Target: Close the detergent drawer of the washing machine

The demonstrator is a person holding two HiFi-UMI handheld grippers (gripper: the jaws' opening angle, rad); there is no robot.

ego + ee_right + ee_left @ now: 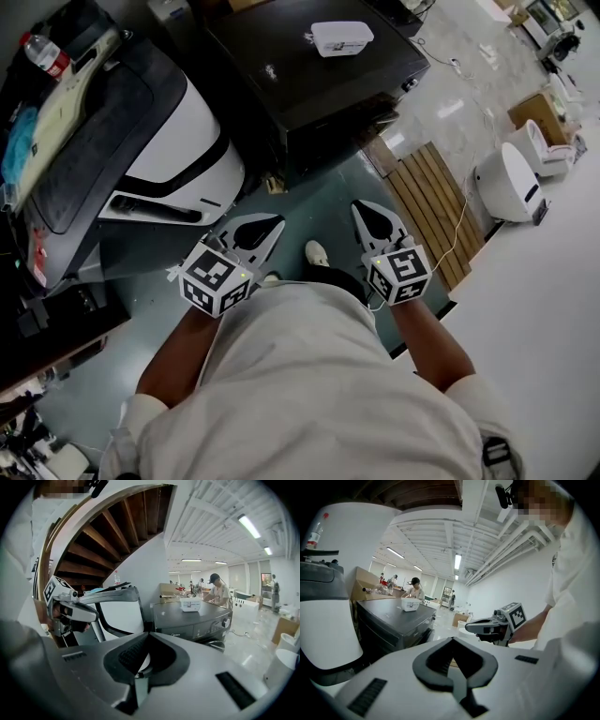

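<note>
- The left claw is held low in front of the person's body, with its jaws brought together and nothing held between them.
- The washing machine, a dark front-loader with a white tub set on its lid, is found ahead of both claws and well apart from them. Its front panel is turned towards the person's right.
- The detergent drawer cannot be picked out in any view. It is judged to sit at the panel's end away from the knob, and whether it is out cannot be told.
- The right claw is likewise held with jaws together and empty, beside the left one.
- Neither claw is clearly nearer. The push is judged to run front to back along the machine's depth, so a claw must first be brought squarely before the panel.
</note>
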